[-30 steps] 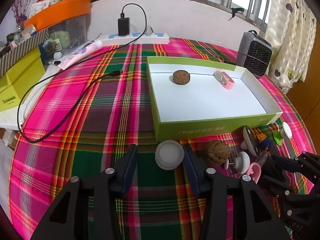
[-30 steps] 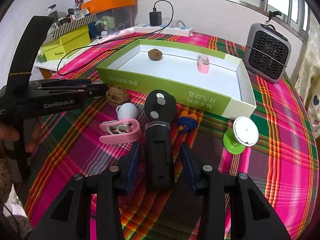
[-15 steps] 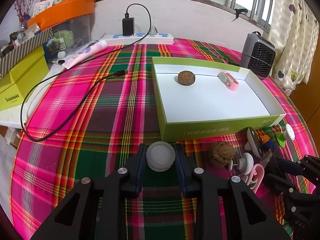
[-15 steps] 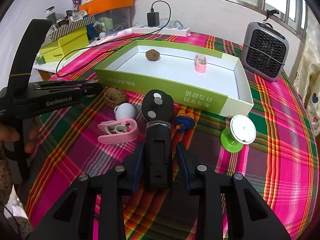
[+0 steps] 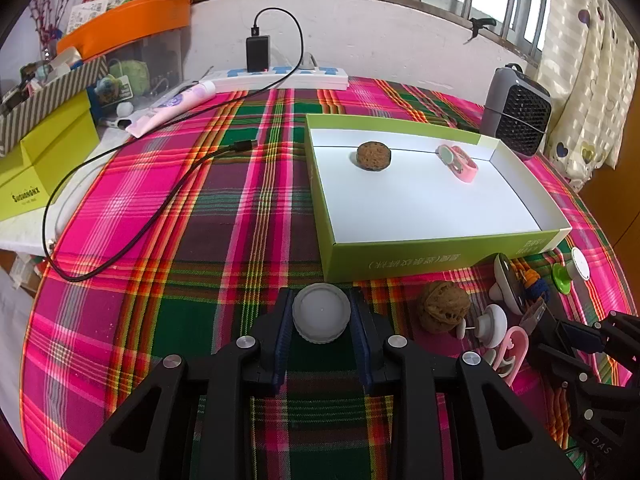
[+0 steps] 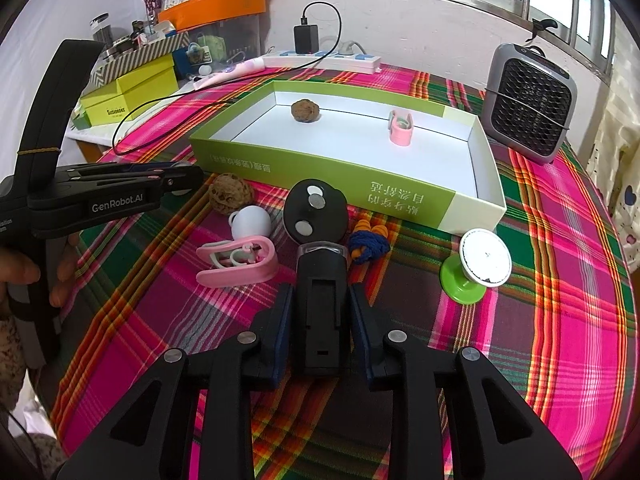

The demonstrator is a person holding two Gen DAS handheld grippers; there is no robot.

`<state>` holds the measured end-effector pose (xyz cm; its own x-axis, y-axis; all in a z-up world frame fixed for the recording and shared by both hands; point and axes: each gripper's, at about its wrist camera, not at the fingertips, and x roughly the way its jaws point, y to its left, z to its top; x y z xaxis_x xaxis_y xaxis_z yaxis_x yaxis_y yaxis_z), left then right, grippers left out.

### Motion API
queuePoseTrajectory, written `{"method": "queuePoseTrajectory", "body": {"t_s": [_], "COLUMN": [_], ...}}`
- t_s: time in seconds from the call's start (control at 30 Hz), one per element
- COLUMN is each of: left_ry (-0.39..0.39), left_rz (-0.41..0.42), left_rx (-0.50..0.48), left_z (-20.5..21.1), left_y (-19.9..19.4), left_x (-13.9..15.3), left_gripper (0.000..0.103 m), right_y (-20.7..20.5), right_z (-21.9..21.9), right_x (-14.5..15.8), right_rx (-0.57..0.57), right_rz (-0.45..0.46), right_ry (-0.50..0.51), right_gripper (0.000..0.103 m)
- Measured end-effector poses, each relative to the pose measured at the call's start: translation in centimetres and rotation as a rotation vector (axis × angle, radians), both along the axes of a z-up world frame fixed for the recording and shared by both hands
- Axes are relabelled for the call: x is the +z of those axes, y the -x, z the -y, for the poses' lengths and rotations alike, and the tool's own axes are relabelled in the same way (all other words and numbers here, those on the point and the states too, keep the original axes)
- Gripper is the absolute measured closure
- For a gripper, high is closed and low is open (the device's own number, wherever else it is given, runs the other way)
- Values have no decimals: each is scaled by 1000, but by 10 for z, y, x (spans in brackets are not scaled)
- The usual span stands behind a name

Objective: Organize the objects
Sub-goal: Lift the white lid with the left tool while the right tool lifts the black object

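Observation:
A round white cap [image 5: 321, 314] lies on the plaid cloth just in front of the green box [image 5: 440, 258]; my left gripper [image 5: 321, 300] is shut on it, pads against its sides. In the right wrist view a black handheld device [image 6: 320, 320] with a round head lies lengthwise between my right gripper [image 6: 321, 296]; the jaws are closing and the pads meet its body. The box holds a walnut [image 5: 373, 155] and a pink clip [image 5: 460, 164]. The left gripper [image 6: 188, 178] also shows at the left, held by a hand.
Loose on the cloth near the box: a walnut [image 6: 230, 196], a white knob [image 6: 250, 220], a pink clip [image 6: 236, 260], a blue-orange knot [image 6: 368, 242], a green-and-white suction knob [image 6: 480, 266]. A grey heater [image 6: 528, 100], power strip [image 6: 332, 60], black cable [image 5: 140, 216] and yellow boxes [image 5: 44, 160] ring the table.
Both grippers closed in place: the left came together on the white cap, the right narrowed onto the black device. Neither hand shifted noticeably.

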<state>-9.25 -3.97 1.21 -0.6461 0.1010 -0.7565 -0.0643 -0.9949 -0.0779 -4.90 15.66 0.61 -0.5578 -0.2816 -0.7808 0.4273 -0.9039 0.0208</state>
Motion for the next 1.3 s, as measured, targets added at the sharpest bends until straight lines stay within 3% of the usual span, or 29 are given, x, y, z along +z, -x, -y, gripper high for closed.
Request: {"method": "queuePoseTrajectory", "body": {"t_s": [0.53,1.3], "left_ry": [-3,-21], "left_rz": [-4,-45], "left_rx": [-7,-50], "left_z": [0,-7], "left_y": [-2,-23], "left_x": [1,29], "left_gripper": [77,77], "right_y": [-1,-4], "right_z": [-1,-6], "right_x": [2,20], "right_rx": [-6,-15], "right_rz": [5,-10], "right_ry": [11,68], "right_gripper": [75,75]}}
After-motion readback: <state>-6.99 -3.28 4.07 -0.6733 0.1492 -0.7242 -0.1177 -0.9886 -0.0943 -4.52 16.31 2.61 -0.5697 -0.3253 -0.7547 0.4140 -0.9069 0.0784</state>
